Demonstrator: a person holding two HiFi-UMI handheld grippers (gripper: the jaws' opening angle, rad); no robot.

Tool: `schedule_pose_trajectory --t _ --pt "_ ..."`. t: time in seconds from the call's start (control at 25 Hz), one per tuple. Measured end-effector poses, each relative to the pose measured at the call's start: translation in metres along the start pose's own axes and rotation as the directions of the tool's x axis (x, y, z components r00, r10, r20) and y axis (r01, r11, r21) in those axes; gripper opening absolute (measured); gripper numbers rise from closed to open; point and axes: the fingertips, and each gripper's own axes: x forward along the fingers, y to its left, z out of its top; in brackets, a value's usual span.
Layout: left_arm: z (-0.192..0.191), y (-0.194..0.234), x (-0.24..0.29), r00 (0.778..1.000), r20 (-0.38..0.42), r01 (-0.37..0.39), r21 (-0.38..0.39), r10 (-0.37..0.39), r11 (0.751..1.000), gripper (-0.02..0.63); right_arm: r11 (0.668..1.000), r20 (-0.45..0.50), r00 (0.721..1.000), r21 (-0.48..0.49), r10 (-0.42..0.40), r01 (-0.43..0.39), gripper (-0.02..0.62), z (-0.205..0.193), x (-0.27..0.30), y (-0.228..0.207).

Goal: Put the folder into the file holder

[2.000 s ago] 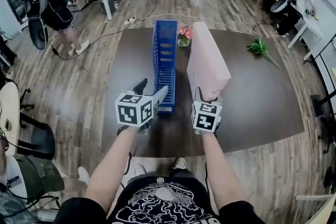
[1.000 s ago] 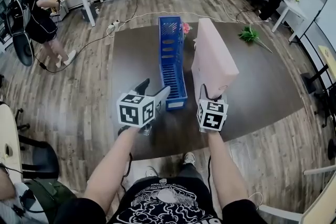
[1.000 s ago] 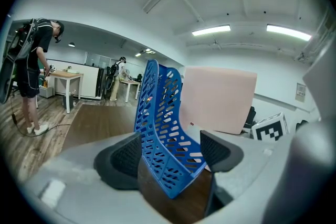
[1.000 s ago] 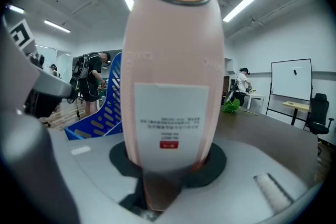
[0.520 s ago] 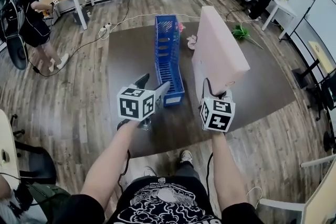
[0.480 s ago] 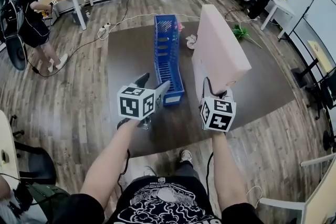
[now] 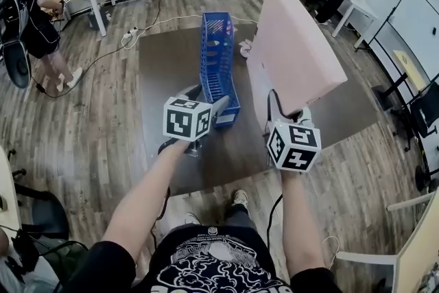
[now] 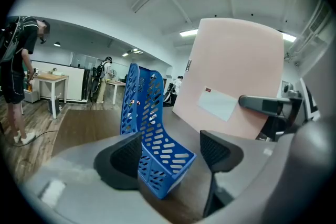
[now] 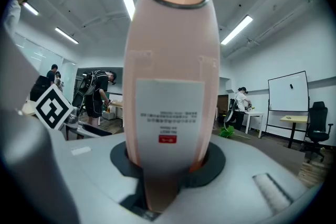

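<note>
A thick pink folder (image 7: 291, 44) hangs upright in the air over the table's right half, spine toward me. My right gripper (image 7: 282, 119) is shut on its near end; in the right gripper view the folder's spine (image 9: 172, 86) with its white label fills the space between the jaws. The blue perforated file holder (image 7: 217, 65) stands on the dark table (image 7: 164, 72) to the folder's left. My left gripper (image 7: 209, 112) is open just in front of the holder's near end (image 8: 157, 160), which shows between its black pads without touching them.
A small flower pot (image 7: 245, 48) sits behind the folder and a green plant sprig lies at the far right, mostly hidden. A person (image 7: 27, 3) stands by a desk at far left. Other desks and chairs ring the table; a whiteboard (image 7: 418, 20) stands at right.
The right gripper has lifted the pink folder well up off the table, tilting its far end higher. The left gripper has stayed close to the holder's near end.
</note>
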Motion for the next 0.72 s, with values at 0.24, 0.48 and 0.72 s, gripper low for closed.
schedule_pose_trajectory --t 0.24,0.48,0.72 --pt "-0.002 -0.002 -0.004 1.000 0.000 0.014 -0.007 -0.014 1.000 0.353 1.000 0.048 0.999 0.000 0.024 -0.024 0.126 0.022 -0.019 0.018" --pt "0.000 -0.004 -0.007 1.000 0.007 0.019 -0.025 -0.019 0.999 0.353 0.998 0.097 0.994 0.002 0.058 -0.059 0.126 0.044 -0.028 0.032" --pt "0.008 0.002 -0.020 1.000 0.028 0.004 -0.025 -0.004 1.000 0.353 0.995 0.127 0.987 -0.003 0.095 -0.096 0.126 0.058 -0.026 0.051"
